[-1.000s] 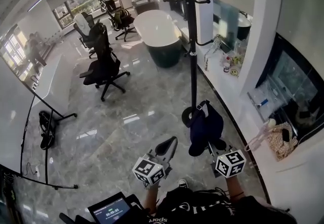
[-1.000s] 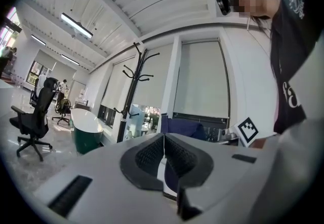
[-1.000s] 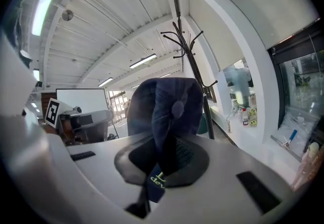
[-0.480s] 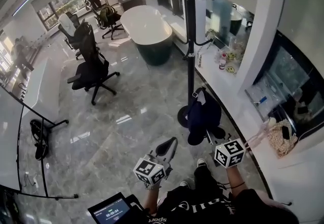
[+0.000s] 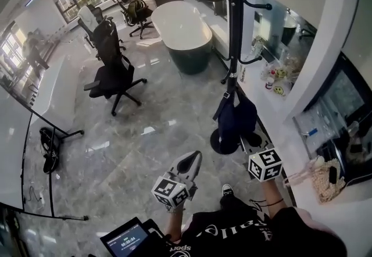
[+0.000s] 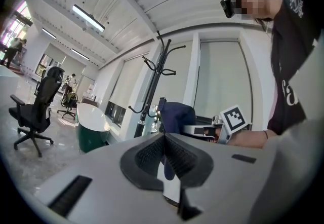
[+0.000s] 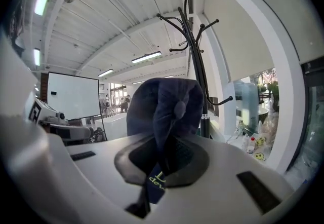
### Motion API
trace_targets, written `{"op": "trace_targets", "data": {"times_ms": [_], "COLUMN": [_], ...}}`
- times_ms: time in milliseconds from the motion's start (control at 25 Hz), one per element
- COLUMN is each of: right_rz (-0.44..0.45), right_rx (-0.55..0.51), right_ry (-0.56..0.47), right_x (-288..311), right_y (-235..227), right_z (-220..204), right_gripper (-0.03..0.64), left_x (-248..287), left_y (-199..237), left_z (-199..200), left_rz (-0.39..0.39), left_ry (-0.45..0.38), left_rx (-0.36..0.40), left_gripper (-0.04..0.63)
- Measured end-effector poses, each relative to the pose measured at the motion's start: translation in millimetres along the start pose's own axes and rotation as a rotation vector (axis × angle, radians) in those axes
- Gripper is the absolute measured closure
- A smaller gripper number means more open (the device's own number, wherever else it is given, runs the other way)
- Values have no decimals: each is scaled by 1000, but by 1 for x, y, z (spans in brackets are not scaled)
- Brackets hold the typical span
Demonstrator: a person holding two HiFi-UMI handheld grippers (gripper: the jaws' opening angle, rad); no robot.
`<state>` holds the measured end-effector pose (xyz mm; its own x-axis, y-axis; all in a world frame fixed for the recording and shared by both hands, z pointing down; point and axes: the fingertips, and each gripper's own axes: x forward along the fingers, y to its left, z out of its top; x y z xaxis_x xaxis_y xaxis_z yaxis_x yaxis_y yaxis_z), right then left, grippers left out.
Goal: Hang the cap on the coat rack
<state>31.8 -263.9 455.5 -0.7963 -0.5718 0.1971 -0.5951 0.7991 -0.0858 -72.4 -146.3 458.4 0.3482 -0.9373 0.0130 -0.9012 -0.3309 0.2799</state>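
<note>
The black coat rack stands on the marble floor, its hooks at the top of the head view. A navy cap hangs in the air just in front of its pole, low above the round base. My right gripper is shut on the cap's fabric from below. In the right gripper view the cap fills the middle, pinched between the jaws of that gripper, with the rack behind. My left gripper is shut and empty, left of the cap and apart from it. Its closed jaws show as left gripper.
Black office chairs and a white-and-green tub stand on the floor at left and behind. A white counter with small bottles runs along the right, close to the rack. A woven bag lies there. A tablet is at my waist.
The person has stepped toward the rack. The right gripper has carried the cap up and forward, from beside the base to right against the pole. The left gripper kept its place.
</note>
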Motion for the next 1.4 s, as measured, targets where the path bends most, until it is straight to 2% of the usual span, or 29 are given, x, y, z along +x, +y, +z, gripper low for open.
{"op": "trace_targets", "data": {"times_ms": [240, 440, 880, 1040, 1400], "right_rz": [54, 104, 130, 100, -31], "right_rx": [0, -6, 1, 15, 74], "right_ry": [16, 40, 80, 99, 114], "right_x": [49, 77, 115, 123, 158], "right_y": [-41, -66, -79, -80, -71], "right_z": [10, 4, -11, -18, -25], "right_gripper": [592, 592, 592, 592, 592], "left_x": [61, 101, 128, 136, 163], "left_y": [27, 34, 63, 79, 131], "left_z": [22, 24, 20, 19, 41], "left_rz": [41, 58, 87, 55, -105], "left_ry": [-35, -38, -22, -5, 50], "left_rx": [11, 15, -1, -17, -1], "left_gripper": [591, 591, 591, 591, 591]}}
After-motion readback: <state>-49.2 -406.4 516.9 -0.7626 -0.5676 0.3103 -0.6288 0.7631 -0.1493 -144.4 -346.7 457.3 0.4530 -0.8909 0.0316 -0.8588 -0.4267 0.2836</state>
